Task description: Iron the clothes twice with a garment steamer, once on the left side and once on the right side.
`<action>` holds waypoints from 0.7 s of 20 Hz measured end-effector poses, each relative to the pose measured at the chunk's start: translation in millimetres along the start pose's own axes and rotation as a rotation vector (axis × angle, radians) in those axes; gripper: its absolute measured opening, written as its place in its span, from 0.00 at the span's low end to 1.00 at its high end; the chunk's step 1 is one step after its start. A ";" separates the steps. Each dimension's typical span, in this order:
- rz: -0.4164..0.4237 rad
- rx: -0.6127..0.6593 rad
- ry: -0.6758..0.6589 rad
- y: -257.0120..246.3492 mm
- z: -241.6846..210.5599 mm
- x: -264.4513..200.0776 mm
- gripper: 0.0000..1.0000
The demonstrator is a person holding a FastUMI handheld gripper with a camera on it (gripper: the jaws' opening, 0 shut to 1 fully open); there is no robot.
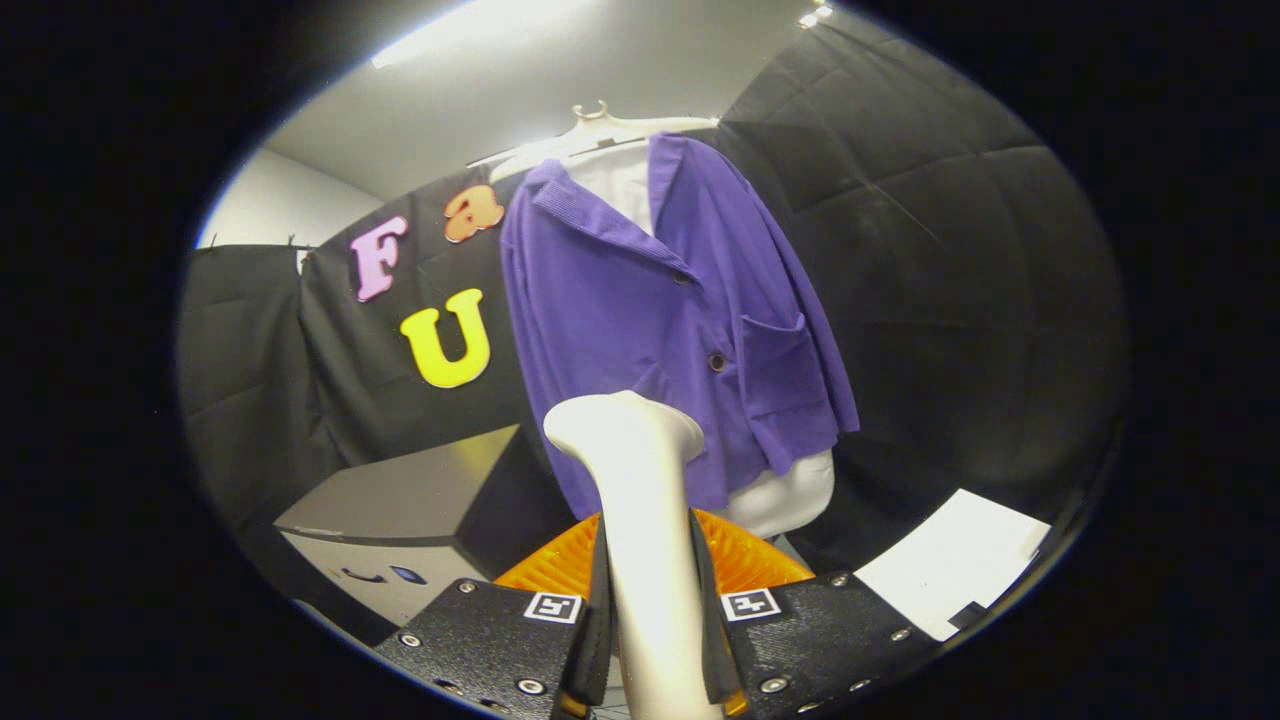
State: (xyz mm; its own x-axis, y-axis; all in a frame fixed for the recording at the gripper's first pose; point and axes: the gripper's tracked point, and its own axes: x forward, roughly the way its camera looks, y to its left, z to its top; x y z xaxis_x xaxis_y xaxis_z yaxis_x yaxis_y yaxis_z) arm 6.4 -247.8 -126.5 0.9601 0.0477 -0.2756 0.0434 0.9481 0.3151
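Gripper clenched on white steamer, purple jacket hanging beyond against black cloth wall, grey box beside

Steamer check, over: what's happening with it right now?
Gripper jaws shut on white steamer, head up. Purple jacket hanging on hanger beyond, not yet touched. Nothing between them.

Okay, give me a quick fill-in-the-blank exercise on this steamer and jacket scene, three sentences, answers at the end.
1. The tongs are shut on the white ____ handle.
2. The purple jacket hangs on a ____ over a white undershirt.
3. The steamer head sits ____ the jacket's hem, not yet touching the cloth as far as the view shows.

Missing words: steamer; hanger; in front of
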 end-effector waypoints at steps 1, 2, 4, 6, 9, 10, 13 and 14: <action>0.027 -0.013 -0.007 10.5 7.1 -12.1 0.36; 0.049 -0.034 -0.019 20.3 15.2 -23.4 0.36; 0.088 -0.090 -0.035 38.2 34.1 -40.1 0.36; 0.155 -0.134 -0.058 55.1 48.8 -59.8 0.36; 0.241 -0.138 -0.113 86.9 79.2 -84.5 0.36; 0.256 -0.142 -0.127 94.8 86.9 -89.3 0.36; 0.256 -0.171 -0.177 107.3 111.4 -88.6 0.36; 0.252 -0.185 -0.187 112.2 115.5 -87.9 0.36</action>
State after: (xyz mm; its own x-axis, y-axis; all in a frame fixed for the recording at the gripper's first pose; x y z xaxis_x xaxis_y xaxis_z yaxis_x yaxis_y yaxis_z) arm -41.3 -181.9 38.0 0.9689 0.2451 -0.0334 -0.2356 0.9554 0.1779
